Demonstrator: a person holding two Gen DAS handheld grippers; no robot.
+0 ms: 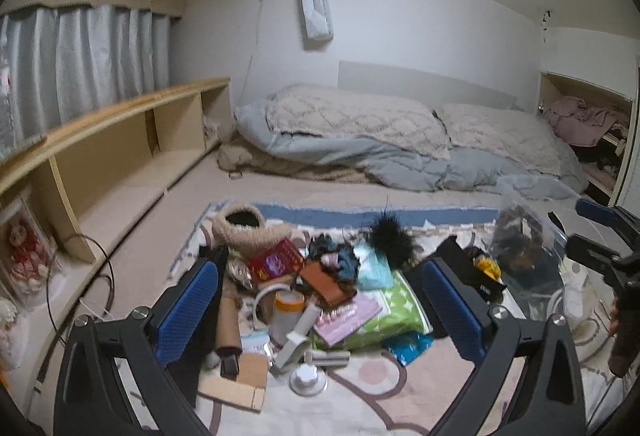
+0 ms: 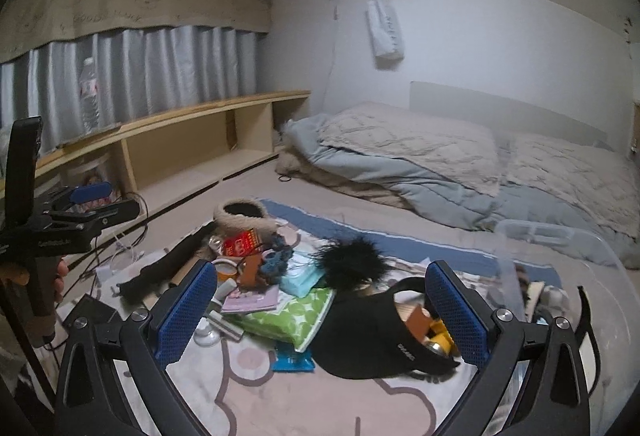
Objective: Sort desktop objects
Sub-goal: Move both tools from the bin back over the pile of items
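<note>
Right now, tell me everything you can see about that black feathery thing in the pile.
The black feathery puff is a fluffy, dark tuft with thin wisps sticking out. It sits near the back of the clutter, over a light blue packet and beside the green patterned pack. Nothing grips it. Any handle is hidden.

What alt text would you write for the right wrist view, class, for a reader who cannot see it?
The open right gripper hovers above a clutter pile on a rug: a black cap, a green patterned packet and a black feathery puff. Beyond lie a rumpled bed and a wooden shelf.
</note>
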